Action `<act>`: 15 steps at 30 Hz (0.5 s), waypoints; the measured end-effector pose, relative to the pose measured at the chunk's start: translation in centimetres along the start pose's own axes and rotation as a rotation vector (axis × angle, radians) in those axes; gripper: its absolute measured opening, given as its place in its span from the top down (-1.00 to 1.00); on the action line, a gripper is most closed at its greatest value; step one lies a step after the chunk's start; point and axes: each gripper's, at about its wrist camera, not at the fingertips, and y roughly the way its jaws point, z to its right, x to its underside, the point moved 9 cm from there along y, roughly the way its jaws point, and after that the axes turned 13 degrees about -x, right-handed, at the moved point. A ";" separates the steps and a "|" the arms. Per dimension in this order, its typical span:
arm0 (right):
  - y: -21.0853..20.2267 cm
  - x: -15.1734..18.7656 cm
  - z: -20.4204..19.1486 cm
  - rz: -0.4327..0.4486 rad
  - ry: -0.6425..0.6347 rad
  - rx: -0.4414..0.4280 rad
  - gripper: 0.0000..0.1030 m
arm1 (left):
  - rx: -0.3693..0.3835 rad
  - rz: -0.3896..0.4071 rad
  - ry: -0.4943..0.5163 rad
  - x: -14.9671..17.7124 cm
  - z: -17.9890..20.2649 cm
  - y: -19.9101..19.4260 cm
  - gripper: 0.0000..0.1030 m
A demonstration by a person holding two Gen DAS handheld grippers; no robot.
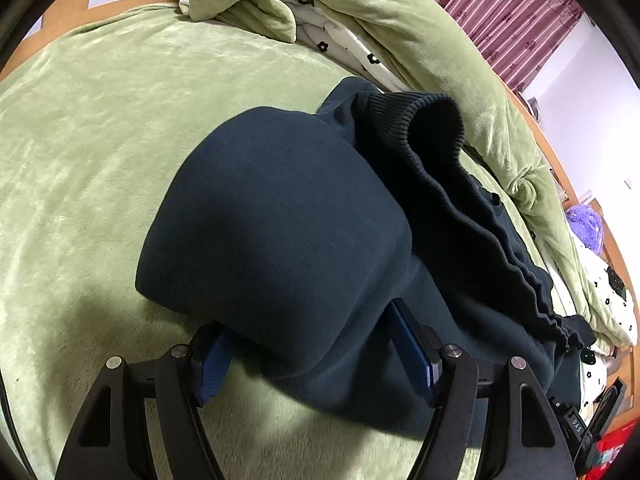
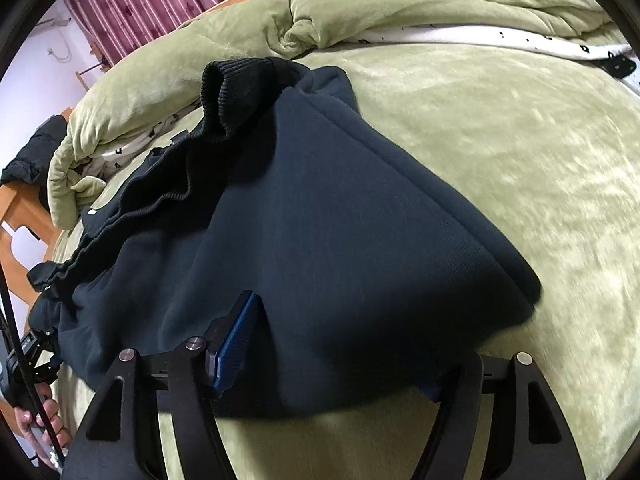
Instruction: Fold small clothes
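Observation:
A dark navy garment (image 1: 280,220) with a black ribbed cuff (image 1: 416,120) lies partly folded on the green bed cover (image 1: 100,140). In the left wrist view its folded edge drapes between the wide-apart blue-padded fingers (image 1: 412,344) of my left gripper (image 1: 316,356). In the right wrist view the same garment (image 2: 340,240) and its cuff (image 2: 236,92) lie over my right gripper (image 2: 332,360); the left finger pad (image 2: 236,340) shows, the right one is covered by cloth. Both sets of jaws stand wide apart with cloth between them.
A rumpled green quilt (image 1: 420,32) with a white flower-print lining is heaped along the far side of the bed. The wooden bed frame (image 2: 24,208) and pink curtains (image 2: 160,0) lie beyond. The person's hand on the other gripper (image 2: 36,420) shows at lower left.

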 end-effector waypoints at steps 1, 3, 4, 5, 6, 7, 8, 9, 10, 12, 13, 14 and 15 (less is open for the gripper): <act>0.2 -0.2 -0.1 0.006 -0.002 0.004 -0.35 | -0.002 0.003 0.003 0.0 0.0 0.0 -0.38; 0.5 -0.5 -0.2 0.014 -0.005 0.011 -0.18 | -0.011 0.015 0.019 0.1 0.2 0.0 -0.37; 0.6 -0.6 -0.3 0.015 -0.008 0.011 -0.10 | -0.019 0.023 0.028 0.2 0.2 0.0 -0.34; 0.8 -0.7 -0.5 0.015 -0.014 0.011 0.07 | -0.027 0.028 0.034 0.2 0.3 -0.1 -0.26; 0.9 -0.8 -0.7 0.015 -0.020 0.010 0.26 | -0.034 0.034 0.043 0.3 0.4 -0.1 -0.09; 0.8 -0.8 -0.7 0.017 -0.025 0.008 0.36 | -0.037 0.038 0.047 0.2 0.3 -0.2 0.01; 0.9 -0.8 -0.9 0.020 -0.029 0.005 0.52 | -0.042 0.041 0.052 0.2 0.4 -0.3 0.22; 0.9 -0.9 -1.0 0.023 -0.031 0.002 0.62 | -0.044 0.043 0.059 0.3 0.5 -0.4 0.40; 0.8 -0.9 -1.0 0.027 -0.033 0.002 0.66 | -0.053 0.044 0.079 0.3 0.7 -0.5 0.54; 0.6 -0.9 -1.1 0.034 -0.030 -0.003 0.74 | -0.080 0.073 0.136 0.4 1.3 -1.2 0.70; 0.4 -0.9 -1.0 0.037 -0.023 -0.009 0.75 | -0.089 0.088 0.152 0.4 1.4 -1.4 0.72; 0.3 -0.8 -1.0 0.040 -0.014 -0.016 0.76 | -0.097 0.103 0.167 0.4 1.5 -1.8 0.73; 0.0 -0.8 -0.9 0.044 -0.004 -0.027 0.77 | -0.105 0.119 0.180 0.4 1.6 -2.2 0.74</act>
